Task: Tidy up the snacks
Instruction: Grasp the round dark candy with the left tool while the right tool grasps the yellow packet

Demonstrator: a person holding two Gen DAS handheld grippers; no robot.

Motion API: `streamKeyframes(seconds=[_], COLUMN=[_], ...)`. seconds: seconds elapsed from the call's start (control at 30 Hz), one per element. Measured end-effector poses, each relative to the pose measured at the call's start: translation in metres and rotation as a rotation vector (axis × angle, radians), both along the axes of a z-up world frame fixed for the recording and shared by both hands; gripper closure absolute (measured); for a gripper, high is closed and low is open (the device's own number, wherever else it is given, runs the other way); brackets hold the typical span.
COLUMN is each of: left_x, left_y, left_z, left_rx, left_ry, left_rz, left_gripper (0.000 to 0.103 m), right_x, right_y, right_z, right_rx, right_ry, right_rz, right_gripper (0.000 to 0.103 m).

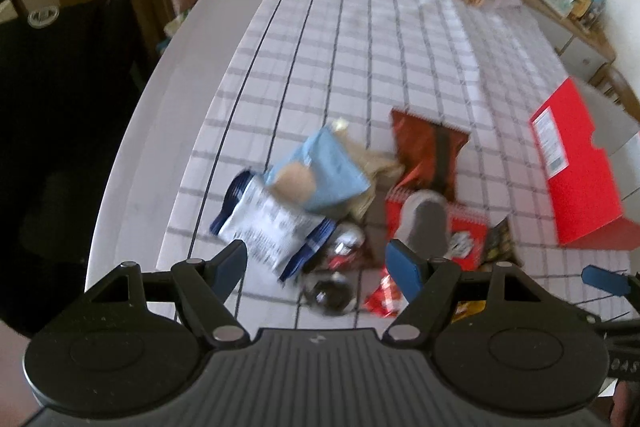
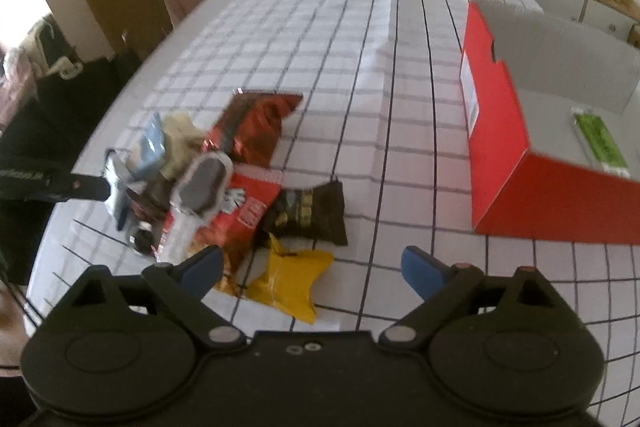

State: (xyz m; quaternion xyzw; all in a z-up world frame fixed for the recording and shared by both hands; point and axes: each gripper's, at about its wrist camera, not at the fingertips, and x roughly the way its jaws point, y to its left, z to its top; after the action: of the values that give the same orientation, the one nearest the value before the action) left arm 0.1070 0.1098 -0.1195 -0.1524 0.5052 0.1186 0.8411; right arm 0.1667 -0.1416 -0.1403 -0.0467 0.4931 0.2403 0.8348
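Snack pile (image 2: 224,187) on table (image 2: 360,67), box (image 2: 496,131) to right.

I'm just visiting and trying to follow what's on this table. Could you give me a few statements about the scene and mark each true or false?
1. The red box is packed full of snacks. False: it holds only a green packet; the rest of its inside that shows is bare.
2. A yellow packet lies on the checked tablecloth in front of the right tongs. True.
3. The left tongs are clamped on the blue and white packet. False: the jaws stand open, holding nothing.
4. Most snacks lie in one heap beside the box. True.
5. The tablecloth is plain white. False: it has a dark grid.
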Motion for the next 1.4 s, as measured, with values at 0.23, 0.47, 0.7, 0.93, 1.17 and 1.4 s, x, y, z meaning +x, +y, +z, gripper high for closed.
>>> streamKeyframes(seconds=[0.23, 0.47, 0.7, 0.93, 1.17, 1.4], left_x=[-0.004, -0.003, 0.002, 0.006, 0.005, 0.000], left_y=[0.001, -0.003, -0.012, -0.016, -0.026, -0.027], left_z=[-0.035, -0.057, -0.064, -0.067, -0.066, -0.065], left_rx=[0.010, 0.030, 0.040, 0.027, 0.035, 0.026], left_ry=[0.075, 0.120, 0.122, 0.127, 0.110, 0.097], left_rz=[0.023, 0.048, 0.045, 0.047, 0.012, -0.012], left_gripper=[0.027, 0.028, 0.030, 0.038, 0.065, 0.073], right_x=[0.005, 0.004, 0.006, 0.004, 0.000, -0.001], right_y=[0.010, 0.020, 0.027, 0.030, 0.031, 0.021], right_z=[-0.027, -0.036, -0.041, -0.047, -0.046, -0.043], right_rx=[-0.055, -0.077, -0.098, -0.101, -0.101, -0.062], right_ry=[0.042, 0.047, 0.045, 0.051, 0.026, 0.025], right_rz=[-0.001, 0.022, 0.037, 0.047, 0.057, 0.044], right_gripper=[0.013, 0.018, 0.023, 0.033, 0.057, 0.069])
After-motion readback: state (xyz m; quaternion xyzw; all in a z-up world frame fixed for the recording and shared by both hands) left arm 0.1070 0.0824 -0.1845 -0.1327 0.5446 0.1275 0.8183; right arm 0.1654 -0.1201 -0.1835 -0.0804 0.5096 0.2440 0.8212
